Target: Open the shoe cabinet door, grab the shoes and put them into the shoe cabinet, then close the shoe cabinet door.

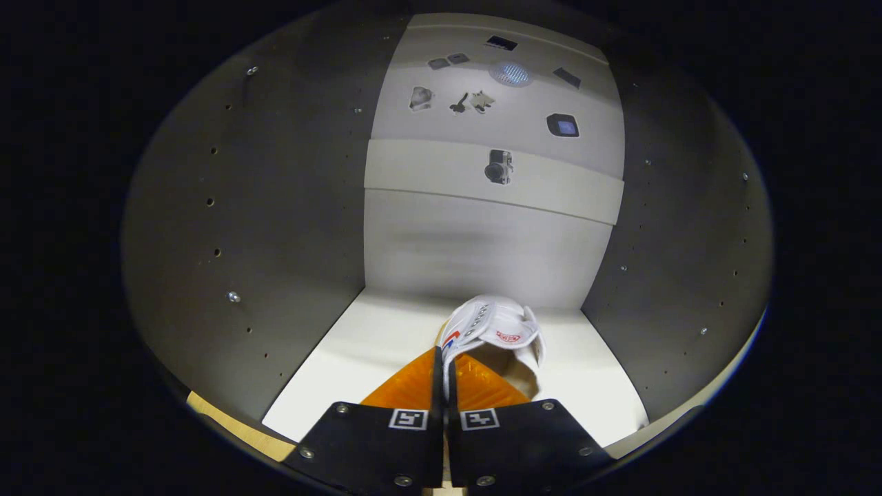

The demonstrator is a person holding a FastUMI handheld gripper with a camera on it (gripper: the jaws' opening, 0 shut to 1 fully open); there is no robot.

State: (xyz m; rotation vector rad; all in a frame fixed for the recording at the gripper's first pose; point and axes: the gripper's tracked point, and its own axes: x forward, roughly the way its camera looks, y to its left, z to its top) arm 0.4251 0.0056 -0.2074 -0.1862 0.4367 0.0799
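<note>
I am looking into the open shoe cabinet [275, 227], with grey side walls and a white bottom shelf [365, 344]. A white shoe [493, 331] with a red and blue mark hangs from my gripper [442, 375] just above the shelf. Both fingers are pressed together on the shoe's side wall by its opening, and its toe points toward the back wall. The shoe's sole and far end are hidden behind its upper.
The cabinet's back wall [482, 248] is pale, with a lighter band across it. Small stuck-on pictures sit higher up, among them a camera [498, 166]. Rows of peg holes and screws run down both side walls. A wooden edge [227, 427] lies below the shelf's front.
</note>
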